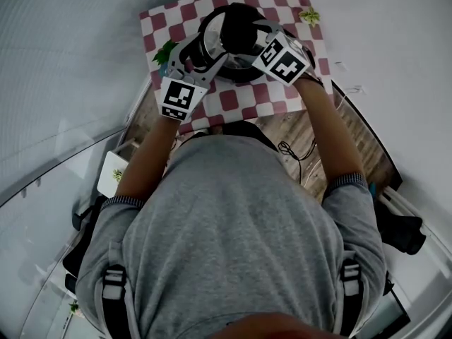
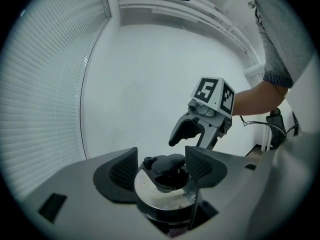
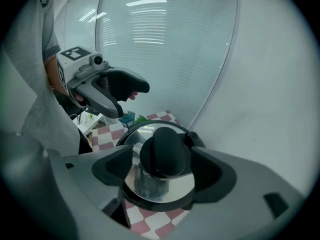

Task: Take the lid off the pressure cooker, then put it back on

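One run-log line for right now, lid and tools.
lid: on pressure cooker | left tool: open, astride knob side-on | right tool: open, astride knob from above | held: nothing

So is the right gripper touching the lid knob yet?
Cannot tell. Right gripper view: knob sits between the right gripper's open tongs. Bare lid shows beside one pad, but the other overlaps its outline. Left gripper view hides one tong.

White wall (image 2: 150, 84); slatted blinds (image 2: 45, 84); red-white checked tablecloth (image 1: 240, 104) over wood-grain surface (image 1: 353, 147).
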`<state>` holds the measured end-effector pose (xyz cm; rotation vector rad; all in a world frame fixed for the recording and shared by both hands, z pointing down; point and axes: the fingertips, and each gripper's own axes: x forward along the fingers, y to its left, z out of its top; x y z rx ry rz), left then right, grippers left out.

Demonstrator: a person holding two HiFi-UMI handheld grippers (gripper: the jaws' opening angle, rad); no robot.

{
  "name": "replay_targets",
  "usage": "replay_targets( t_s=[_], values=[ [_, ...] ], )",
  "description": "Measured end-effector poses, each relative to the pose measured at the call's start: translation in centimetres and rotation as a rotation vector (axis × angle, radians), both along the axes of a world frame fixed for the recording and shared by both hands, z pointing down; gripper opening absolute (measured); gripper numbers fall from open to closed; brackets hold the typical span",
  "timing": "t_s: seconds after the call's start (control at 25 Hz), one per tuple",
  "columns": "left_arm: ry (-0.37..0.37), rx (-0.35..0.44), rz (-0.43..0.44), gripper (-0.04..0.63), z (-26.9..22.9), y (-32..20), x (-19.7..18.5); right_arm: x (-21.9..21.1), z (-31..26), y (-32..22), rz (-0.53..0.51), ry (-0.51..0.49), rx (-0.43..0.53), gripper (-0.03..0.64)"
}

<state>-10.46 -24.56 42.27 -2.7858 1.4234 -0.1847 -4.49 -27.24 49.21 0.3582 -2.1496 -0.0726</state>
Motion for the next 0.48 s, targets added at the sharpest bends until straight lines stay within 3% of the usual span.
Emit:
replay_targets(
  t_s=[0.48],
  values=[
    [-0.039,-0.004,-0.017,0.324,1.0,-1.7,0.1,-0.6,2.4,-1.4,-0.097,0.183,-0.021,0.348]
  ],
)
